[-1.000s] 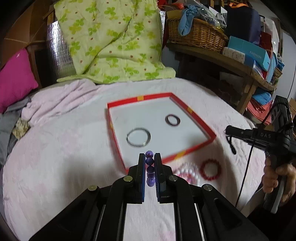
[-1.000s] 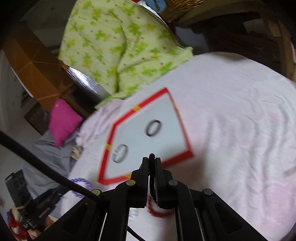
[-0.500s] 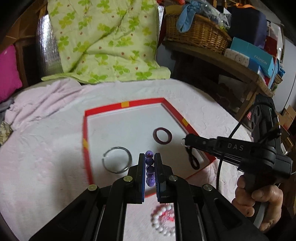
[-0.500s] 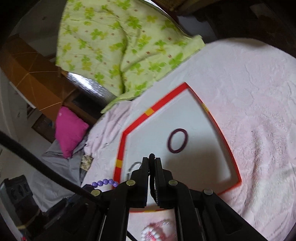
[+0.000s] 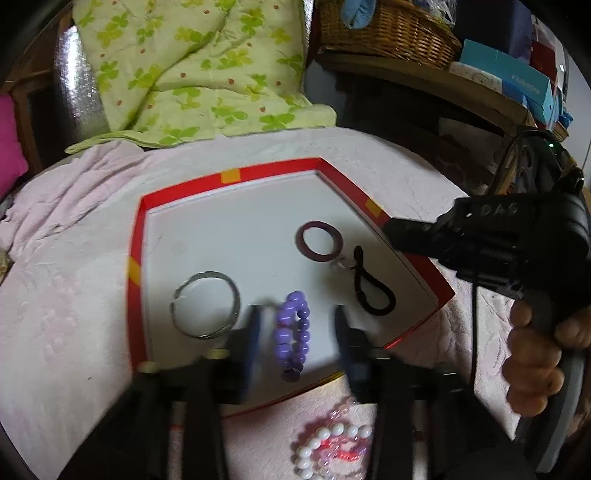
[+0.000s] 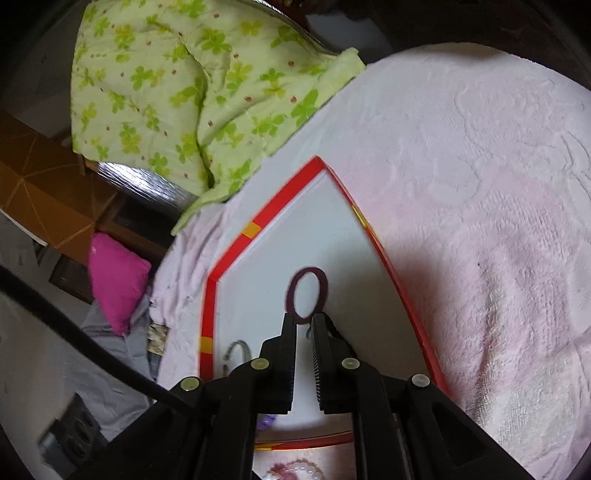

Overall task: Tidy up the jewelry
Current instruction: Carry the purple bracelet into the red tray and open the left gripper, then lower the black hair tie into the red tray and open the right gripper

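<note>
A white tray with a red rim [image 5: 136, 240] lies on the pink cloth. In it lie a silver bangle [image 5: 205, 305], a dark maroon ring bangle [image 5: 318, 242], a black cord loop [image 5: 371, 288] and a purple bead bracelet [image 5: 291, 334]. My left gripper [image 5: 295, 328] is open, its blurred fingers either side of the purple bracelet, which lies free on the tray. My right gripper [image 6: 303, 325] is open a little and empty, just short of the maroon bangle [image 6: 308, 295], over the tray [image 6: 258, 225]. It shows from the side in the left wrist view [image 5: 391, 225].
A white pearl and pink bead bracelet [image 5: 332, 448] lies on the cloth in front of the tray. A green floral quilt [image 5: 192, 66] is heaped behind. A wicker basket [image 5: 384, 29] and boxes stand on a shelf at the back right. A magenta cushion [image 6: 116, 280] lies left.
My left gripper has opened and let the purple bracelet drop into the tray. My right gripper has opened slightly, leaving the black cord loop in the tray.
</note>
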